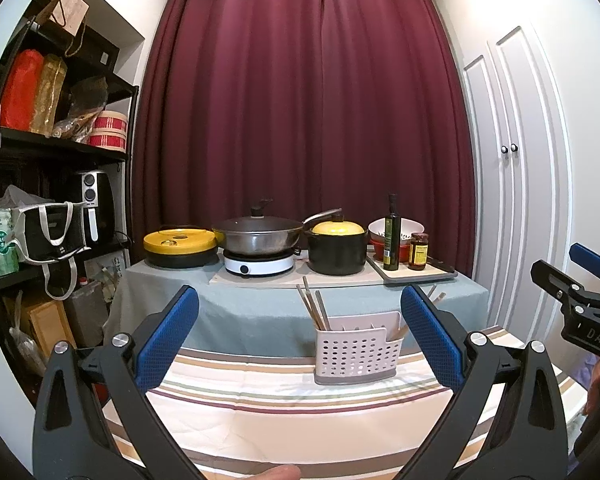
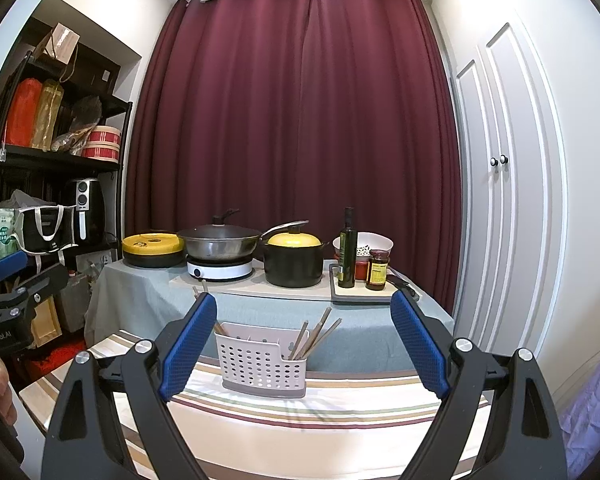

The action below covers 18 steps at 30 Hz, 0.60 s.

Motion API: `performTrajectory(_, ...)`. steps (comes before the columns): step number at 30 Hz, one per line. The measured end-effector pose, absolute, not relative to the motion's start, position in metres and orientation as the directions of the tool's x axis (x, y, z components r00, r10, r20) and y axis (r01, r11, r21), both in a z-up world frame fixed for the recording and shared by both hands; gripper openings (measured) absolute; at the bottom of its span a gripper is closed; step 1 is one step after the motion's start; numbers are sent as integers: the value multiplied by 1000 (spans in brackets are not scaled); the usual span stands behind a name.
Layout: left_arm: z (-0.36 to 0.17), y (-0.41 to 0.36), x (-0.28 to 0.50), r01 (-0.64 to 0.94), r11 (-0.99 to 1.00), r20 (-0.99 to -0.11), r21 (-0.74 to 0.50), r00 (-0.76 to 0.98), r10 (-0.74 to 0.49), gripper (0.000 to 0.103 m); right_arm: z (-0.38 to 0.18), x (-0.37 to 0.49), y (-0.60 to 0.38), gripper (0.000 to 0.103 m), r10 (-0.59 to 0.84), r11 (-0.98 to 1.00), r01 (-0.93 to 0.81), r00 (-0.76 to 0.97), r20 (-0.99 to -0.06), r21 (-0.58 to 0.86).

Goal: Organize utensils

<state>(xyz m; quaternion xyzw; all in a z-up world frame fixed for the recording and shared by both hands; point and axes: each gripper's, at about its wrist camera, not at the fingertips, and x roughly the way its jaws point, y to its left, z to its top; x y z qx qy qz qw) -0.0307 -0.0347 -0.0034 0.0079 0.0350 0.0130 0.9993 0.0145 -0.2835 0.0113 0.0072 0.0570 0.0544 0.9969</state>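
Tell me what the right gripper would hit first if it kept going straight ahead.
Probably the white perforated plastic utensil caddy holding wooden chopsticks; it sits just left of centre between the open right gripper's fingers, though depth is unclear.

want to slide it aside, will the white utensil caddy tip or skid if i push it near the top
The caddy looks like thin perforated plastic, so probably light. It is tall for its base and the chopsticks lean out above the rim, so a high push may tip it. The striped cloth under it could bunch; pushing low seems safer.
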Motion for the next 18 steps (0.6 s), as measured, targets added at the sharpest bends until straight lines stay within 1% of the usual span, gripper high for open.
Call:
performTrajectory(11,-8,-32,-22,-20,1000,-94,-14,995,19,99,8,20,-284,86,116,993,-116,984,-134,11)
performTrajectory(18,-8,-32,-14,-9,1000,-101,-3,995,8,99,5,26,-285,86,117,993,-117,982,-147,11)
